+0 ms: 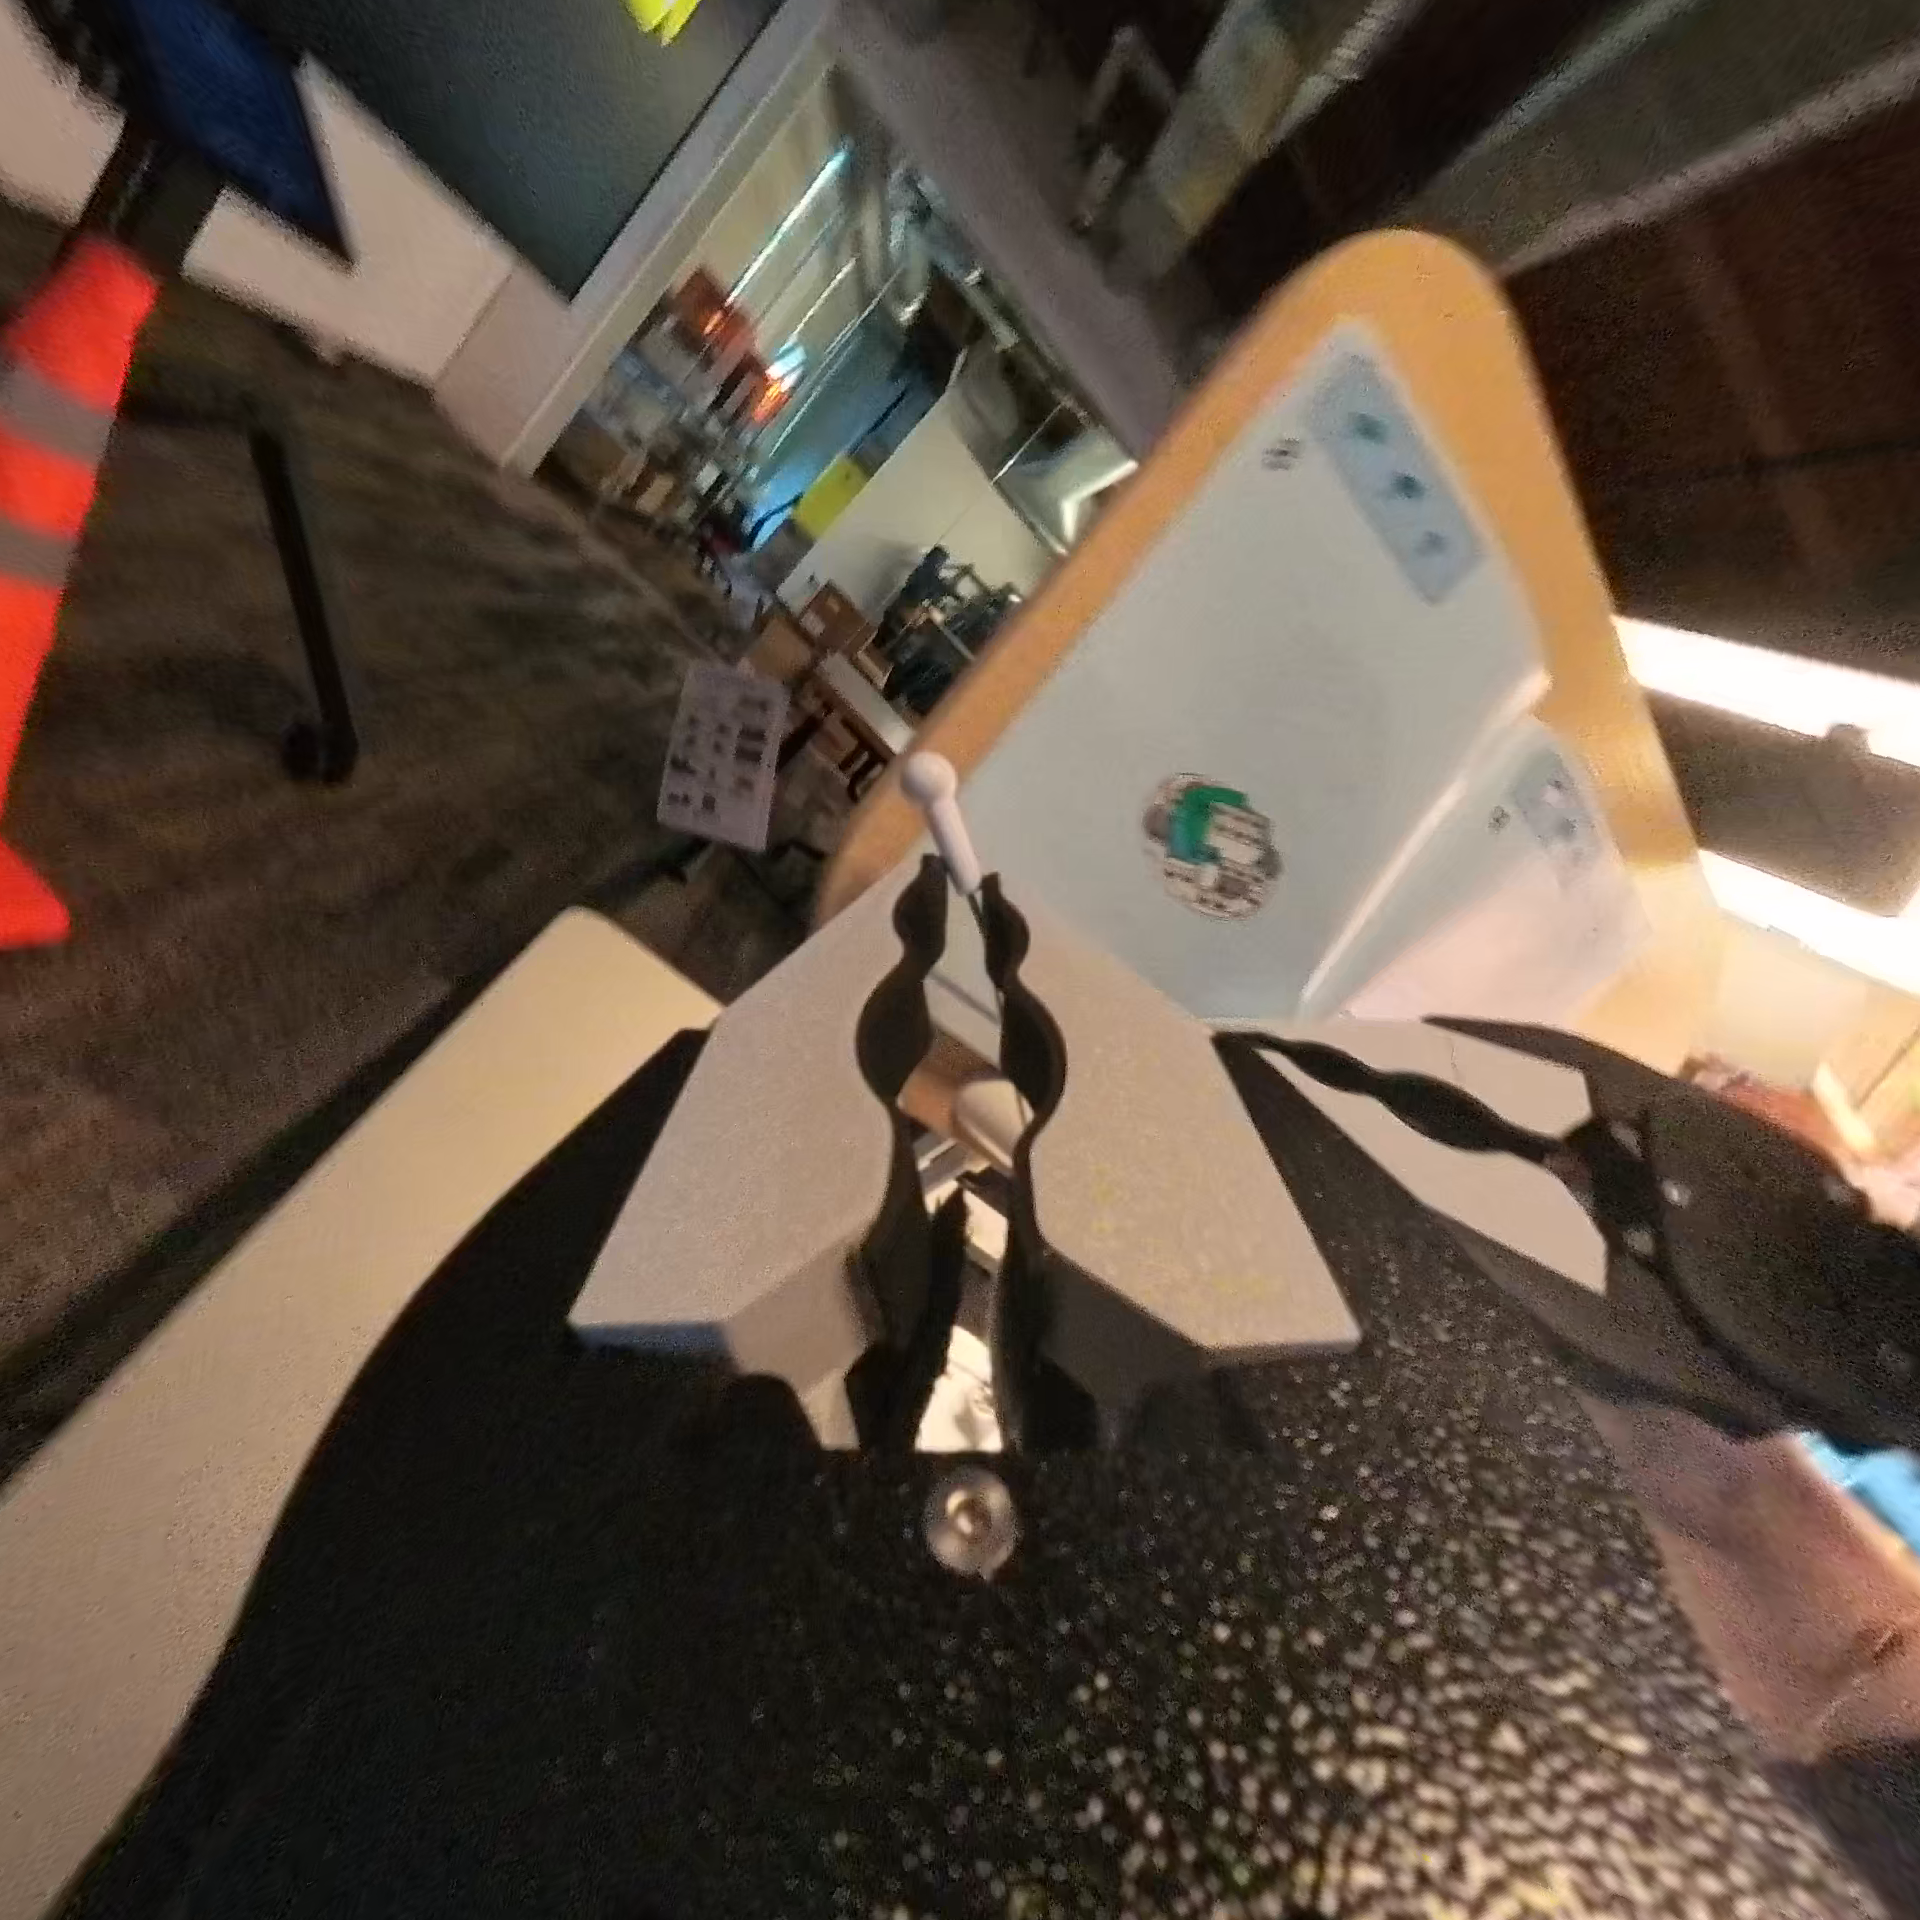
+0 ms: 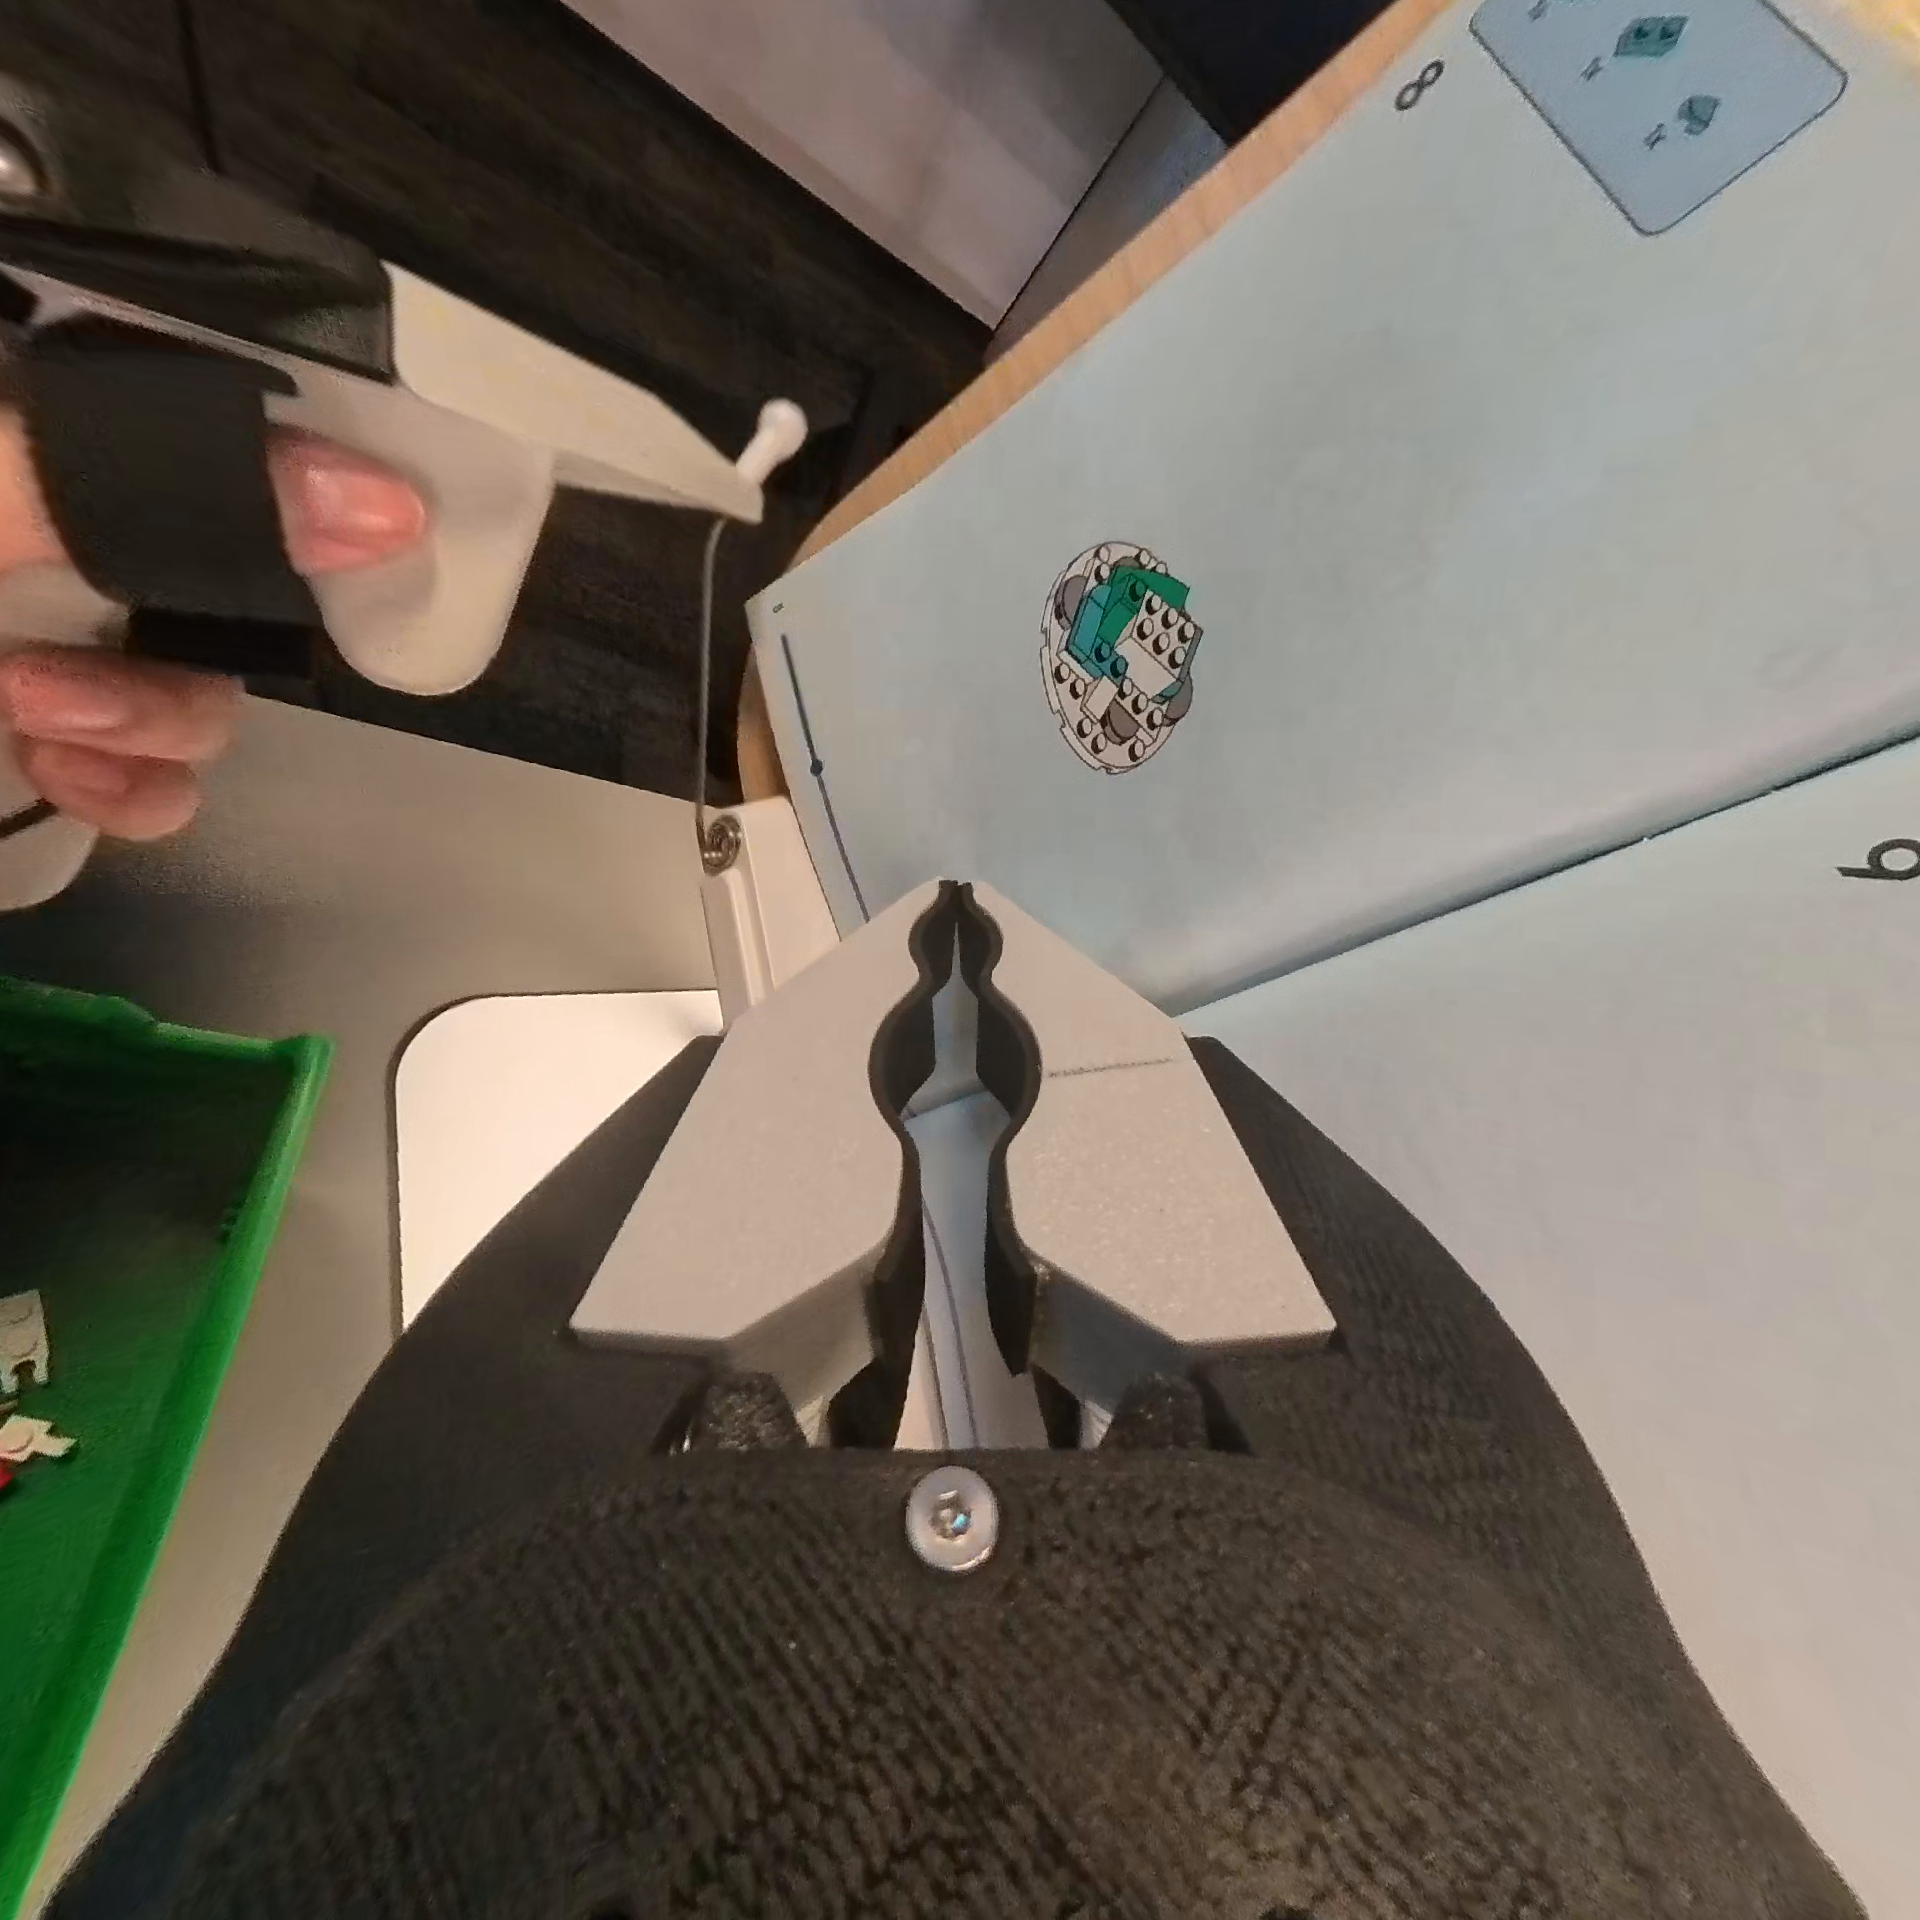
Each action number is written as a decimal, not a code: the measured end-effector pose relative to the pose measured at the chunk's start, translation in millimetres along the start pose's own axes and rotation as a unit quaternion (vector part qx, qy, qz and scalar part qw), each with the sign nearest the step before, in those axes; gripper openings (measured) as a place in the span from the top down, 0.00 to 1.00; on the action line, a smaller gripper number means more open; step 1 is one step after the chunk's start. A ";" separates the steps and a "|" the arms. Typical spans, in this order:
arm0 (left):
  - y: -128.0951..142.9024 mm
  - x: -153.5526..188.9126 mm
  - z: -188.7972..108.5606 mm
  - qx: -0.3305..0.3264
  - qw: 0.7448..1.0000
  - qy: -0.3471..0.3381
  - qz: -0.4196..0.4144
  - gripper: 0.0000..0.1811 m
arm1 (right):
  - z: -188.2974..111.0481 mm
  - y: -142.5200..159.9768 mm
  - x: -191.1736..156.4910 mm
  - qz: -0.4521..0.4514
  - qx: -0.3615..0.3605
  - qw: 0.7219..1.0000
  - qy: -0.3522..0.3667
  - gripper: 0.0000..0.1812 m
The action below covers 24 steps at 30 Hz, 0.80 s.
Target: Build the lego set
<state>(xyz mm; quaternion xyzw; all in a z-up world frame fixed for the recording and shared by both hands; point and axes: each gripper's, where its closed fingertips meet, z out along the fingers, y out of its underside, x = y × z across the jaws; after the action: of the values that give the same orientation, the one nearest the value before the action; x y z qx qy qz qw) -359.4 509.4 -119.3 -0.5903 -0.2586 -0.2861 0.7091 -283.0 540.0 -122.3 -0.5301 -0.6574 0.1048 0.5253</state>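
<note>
Both jaws pinched: left gripper (image 1: 961, 883) on white pin (image 1: 940, 810), right gripper (image 2: 961, 891) empty.

Room looked like a workshop-ish office. Mottled grey-brown carpet floor (image 1: 312, 644) everywhere, with a blurry orange traffic cone with grey bands (image 1: 52, 499) standing on it far left. Right of the cone a black metal leg on a caster (image 1: 307, 613), and beyond that a white-framed glass partition (image 1: 831, 343) with shelving behind. Dark wall panels (image 1: 1714, 343) sat way right of the cone, warm light strip (image 1: 1766, 675) below them.
</note>
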 end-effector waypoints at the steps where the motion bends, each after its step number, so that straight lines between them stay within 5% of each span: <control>1: -2.3 10.1 1.1 0.005 0.999 0.016 0.039 0.98 | 0.4 -0.2 0.0 0.002 -0.001 1.000 0.000 1.00; 6: 1.1 35.6 10.5 -0.030 0.961 0.041 0.272 0.98 | 0.7 -0.1 -0.1 0.013 -0.006 1.000 -0.008 1.00; 11: 11.6 35.4 26.1 -0.121 0.971 0.038 0.205 0.99 | 1.0 -0.7 -0.5 0.027 -0.004 1.000 -0.007 1.00; 14: 25.8 27.9 19.7 -0.196 0.950 0.018 0.240 0.95 | -5.8 1.2 -4.2 0.002 -0.022 1.000 0.002 0.98; 16: 15.8 26.9 6.8 -0.184 0.948 -0.003 0.261 0.92 | -19.8 -0.3 -9.1 -0.018 -0.028 0.999 0.006 0.93; 20: -15.8 64.0 -41.9 -0.118 0.959 0.018 0.257 0.87 | -83.9 -9.0 -27.5 -0.039 0.006 0.999 0.010 0.85; 24: -32.4 132.0 -130.0 -0.048 0.946 0.078 0.310 0.85 | -189.9 -1.0 -54.0 -0.026 0.069 0.997 0.034 0.81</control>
<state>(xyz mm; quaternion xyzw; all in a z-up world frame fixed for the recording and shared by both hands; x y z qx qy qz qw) -285.9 363.6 -26.0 -0.6508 0.0075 -0.1094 0.7513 -137.5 416.4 -71.9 -0.4788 -0.6437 0.1177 0.5853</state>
